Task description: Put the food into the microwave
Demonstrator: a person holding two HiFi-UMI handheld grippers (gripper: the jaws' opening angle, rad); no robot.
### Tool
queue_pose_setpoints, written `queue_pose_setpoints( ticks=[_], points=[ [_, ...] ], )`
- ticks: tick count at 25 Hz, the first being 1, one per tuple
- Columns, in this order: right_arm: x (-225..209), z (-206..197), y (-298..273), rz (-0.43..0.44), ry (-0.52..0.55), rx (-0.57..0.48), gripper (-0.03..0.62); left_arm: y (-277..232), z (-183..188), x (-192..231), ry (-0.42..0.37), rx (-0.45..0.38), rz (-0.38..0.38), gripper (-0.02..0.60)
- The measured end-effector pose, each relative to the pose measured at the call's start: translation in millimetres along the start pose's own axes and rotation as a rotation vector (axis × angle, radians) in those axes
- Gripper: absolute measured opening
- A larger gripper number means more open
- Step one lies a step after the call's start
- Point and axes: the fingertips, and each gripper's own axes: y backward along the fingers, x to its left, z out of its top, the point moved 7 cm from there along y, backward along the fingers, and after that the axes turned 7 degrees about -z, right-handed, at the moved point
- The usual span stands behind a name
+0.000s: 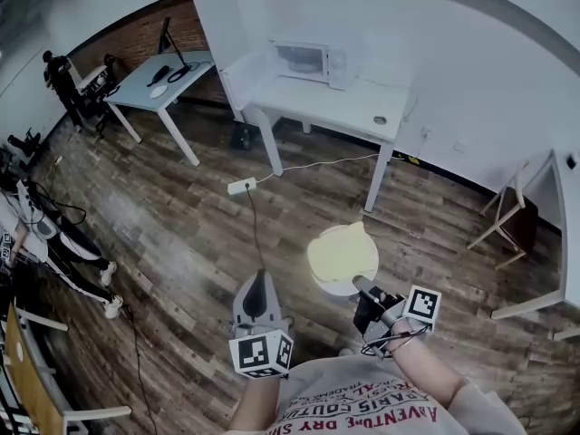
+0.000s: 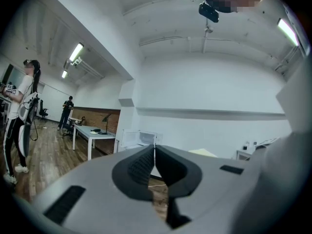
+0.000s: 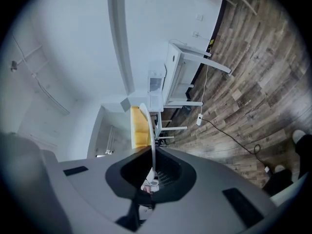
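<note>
A white plate point(image 1: 345, 284) bearing flat yellow food point(image 1: 341, 253) hangs over the wooden floor. My right gripper point(image 1: 360, 285) is shut on the plate's near rim. In the right gripper view the plate point(image 3: 147, 123) shows edge-on between the jaws, with the food point(image 3: 137, 126) on its left side. My left gripper point(image 1: 260, 281) is beside it, shut and holding nothing; its jaws point(image 2: 155, 152) meet in its own view. The white microwave point(image 1: 308, 61) stands far ahead on a white table point(image 1: 362, 107), its door point(image 1: 243, 77) swung open to the left.
A power strip point(image 1: 241, 186) and its cable lie on the floor between me and the table. A second table point(image 1: 161, 82) with a lamp stands at the back left. One person point(image 1: 56, 236) stands at the left, another point(image 1: 60, 80) farther back. A wooden stand point(image 1: 507, 217) is at the right.
</note>
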Motion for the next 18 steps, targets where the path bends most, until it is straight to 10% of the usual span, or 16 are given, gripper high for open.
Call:
queue_pose_setpoints(
  ticks=[18],
  points=[
    [10, 118, -108, -0.035, -0.086, -0.096, 0.02, -181, -8, 53, 0.018, 0.08, -0.087, 0.009]
  ],
)
